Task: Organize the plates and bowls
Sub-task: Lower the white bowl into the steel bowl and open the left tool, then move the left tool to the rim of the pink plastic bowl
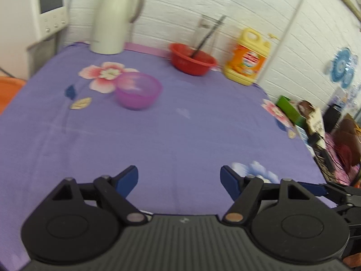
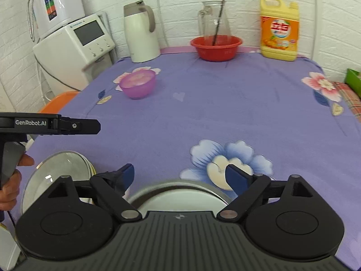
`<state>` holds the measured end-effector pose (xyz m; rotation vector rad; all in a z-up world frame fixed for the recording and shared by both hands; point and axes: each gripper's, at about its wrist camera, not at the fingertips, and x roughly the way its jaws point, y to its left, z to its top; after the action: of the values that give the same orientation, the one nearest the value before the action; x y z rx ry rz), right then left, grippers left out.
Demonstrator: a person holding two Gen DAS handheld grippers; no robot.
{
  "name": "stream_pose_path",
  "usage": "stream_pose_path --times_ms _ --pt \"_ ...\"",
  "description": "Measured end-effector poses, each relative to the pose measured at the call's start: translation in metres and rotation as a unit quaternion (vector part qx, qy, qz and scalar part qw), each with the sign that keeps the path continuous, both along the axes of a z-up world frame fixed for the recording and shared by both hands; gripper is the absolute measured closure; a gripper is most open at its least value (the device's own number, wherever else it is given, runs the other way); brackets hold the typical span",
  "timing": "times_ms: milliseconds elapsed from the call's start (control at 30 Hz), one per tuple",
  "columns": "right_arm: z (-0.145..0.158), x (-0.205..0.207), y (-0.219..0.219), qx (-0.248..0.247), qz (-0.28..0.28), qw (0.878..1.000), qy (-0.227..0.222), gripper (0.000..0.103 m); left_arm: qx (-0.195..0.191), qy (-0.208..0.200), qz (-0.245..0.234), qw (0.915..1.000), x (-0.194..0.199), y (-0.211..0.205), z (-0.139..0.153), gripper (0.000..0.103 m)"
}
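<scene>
A translucent purple bowl [image 1: 138, 90] stands upright on the purple flowered tablecloth [image 1: 180, 135], far ahead and left of my left gripper [image 1: 179, 179], which is open and empty above the cloth. In the right wrist view the bowl [image 2: 138, 84] is far left. My right gripper [image 2: 180, 176] is open and empty, hovering just above a white plate with a grey rim [image 2: 178, 197] at the near edge. A clear glass plate [image 2: 56, 174] on a stack lies to its left. The left gripper's body [image 2: 49, 125] shows at far left.
At the back stand a white thermos jug [image 2: 141, 33], a red basin [image 2: 215, 46] with a glass pitcher behind it, and a yellow detergent bottle [image 2: 279, 27]. A white appliance [image 2: 76, 49] stands at left. An orange stool [image 2: 58, 101] is beside the table.
</scene>
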<state>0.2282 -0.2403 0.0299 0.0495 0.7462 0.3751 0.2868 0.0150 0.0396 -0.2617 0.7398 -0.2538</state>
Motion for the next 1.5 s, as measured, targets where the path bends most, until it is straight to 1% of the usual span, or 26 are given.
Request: stream_pose_path --times_ms 167,433,633,833,900,1000,1100,1200,1367,1400,1500 --pt "0.0 0.035 0.033 -0.006 0.025 1.0 0.011 0.0 0.015 0.0 0.038 0.9992 0.023 0.036 -0.006 0.03" --pt "-0.009 0.092 0.076 -0.028 0.062 0.997 0.031 0.0 0.011 0.009 0.048 0.9987 0.066 0.06 -0.014 0.03" --pt "-0.007 0.139 0.089 -0.028 0.063 0.997 0.031 0.0 0.008 0.018 0.052 0.9985 0.108 0.071 -0.02 0.029" --pt "-0.004 0.201 0.106 -0.013 0.053 0.998 0.033 0.0 -0.018 0.01 0.062 0.9979 0.169 0.08 -0.012 0.029" --pt "-0.008 0.22 0.114 -0.02 0.052 0.998 0.031 0.0 -0.018 0.013 0.068 0.9975 0.186 0.079 -0.013 0.029" --pt "-0.018 0.241 0.125 -0.038 0.053 0.997 0.037 0.0 -0.007 0.026 0.067 0.9974 0.208 0.074 -0.022 0.029" --pt "-0.03 0.254 0.133 -0.046 0.059 0.996 0.05 0.0 0.002 0.039 0.065 0.9971 0.223 0.069 -0.034 0.029" --pt "-0.037 0.261 0.138 -0.047 0.065 0.995 0.054 0.0 -0.002 0.05 0.065 0.9966 0.233 0.067 -0.044 0.029" --pt "-0.04 0.262 0.151 -0.055 0.081 0.994 0.05 0.0 0.007 0.054 0.071 0.996 0.243 0.063 -0.053 0.029" --pt "-0.041 0.262 0.154 -0.055 0.084 0.994 0.049 0.0 0.011 0.049 0.07 0.9963 0.243 0.063 -0.053 0.029" --pt "-0.043 0.262 0.16 -0.055 0.091 0.993 0.047 0.0 0.02 0.043 0.064 0.9968 0.243 0.06 -0.054 0.032"
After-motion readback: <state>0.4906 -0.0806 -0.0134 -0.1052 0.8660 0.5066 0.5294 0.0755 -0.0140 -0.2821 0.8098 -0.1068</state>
